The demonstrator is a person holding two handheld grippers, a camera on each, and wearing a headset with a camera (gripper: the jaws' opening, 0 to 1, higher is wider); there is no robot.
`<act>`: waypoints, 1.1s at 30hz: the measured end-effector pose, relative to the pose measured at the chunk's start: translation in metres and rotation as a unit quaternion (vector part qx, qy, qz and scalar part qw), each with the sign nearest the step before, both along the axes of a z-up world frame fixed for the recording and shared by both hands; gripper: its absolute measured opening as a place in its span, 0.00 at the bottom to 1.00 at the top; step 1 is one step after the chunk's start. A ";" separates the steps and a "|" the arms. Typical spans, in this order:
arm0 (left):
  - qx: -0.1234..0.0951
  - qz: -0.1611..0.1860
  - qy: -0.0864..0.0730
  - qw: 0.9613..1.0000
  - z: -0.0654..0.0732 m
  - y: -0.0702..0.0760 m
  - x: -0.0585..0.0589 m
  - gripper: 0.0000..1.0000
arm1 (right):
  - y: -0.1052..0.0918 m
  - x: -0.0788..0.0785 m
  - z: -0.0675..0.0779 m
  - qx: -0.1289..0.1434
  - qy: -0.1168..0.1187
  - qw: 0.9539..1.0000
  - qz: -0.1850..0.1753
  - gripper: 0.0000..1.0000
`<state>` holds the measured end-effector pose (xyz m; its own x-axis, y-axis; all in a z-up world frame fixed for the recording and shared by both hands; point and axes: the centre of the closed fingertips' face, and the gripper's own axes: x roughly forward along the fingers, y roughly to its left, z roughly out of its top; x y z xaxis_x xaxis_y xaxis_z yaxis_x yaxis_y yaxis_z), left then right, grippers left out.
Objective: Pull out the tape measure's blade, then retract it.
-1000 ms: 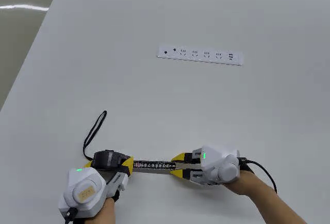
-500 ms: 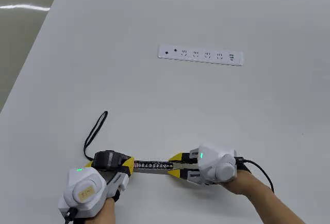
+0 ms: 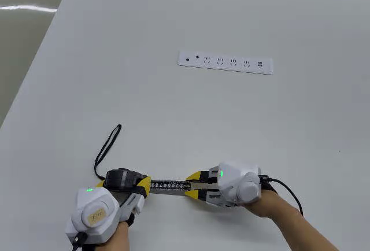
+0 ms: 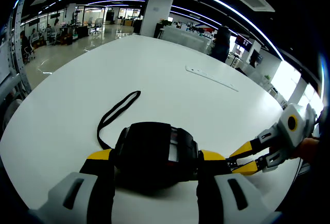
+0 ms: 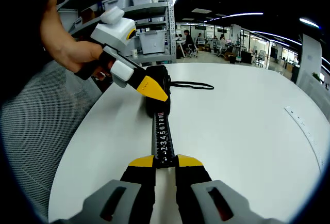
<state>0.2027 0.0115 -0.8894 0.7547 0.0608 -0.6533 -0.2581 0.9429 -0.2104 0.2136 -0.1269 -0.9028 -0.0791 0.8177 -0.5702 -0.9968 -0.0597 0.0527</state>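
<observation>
Since a second earlier, your right gripper (image 3: 195, 184) had come leftward toward the case, leaving a shorter run of blade (image 3: 169, 185) showing. At the left, your left gripper (image 3: 122, 183) had its fingers closed on the black tape measure (image 4: 153, 149). The case sat on the white desk (image 3: 173, 106), with its black strap (image 3: 107, 145) looped away behind it. From the case the numbered blade ran rightward, low over the desk, to your right gripper, whose fingers were pinched tight on the blade's end. A white power strip (image 3: 225, 62) lay well apart, farther back.
</observation>
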 end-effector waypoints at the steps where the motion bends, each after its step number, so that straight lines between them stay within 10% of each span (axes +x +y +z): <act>1: 0.000 0.000 0.000 1.000 0.000 0.000 0.000 0.61 | 0.000 0.000 0.000 0.000 -0.001 1.000 0.000 0.12; 33: -0.007 0.001 -0.002 1.000 0.000 0.001 0.000 0.62 | 0.023 -0.004 -0.001 0.007 0.004 1.000 0.007 0.12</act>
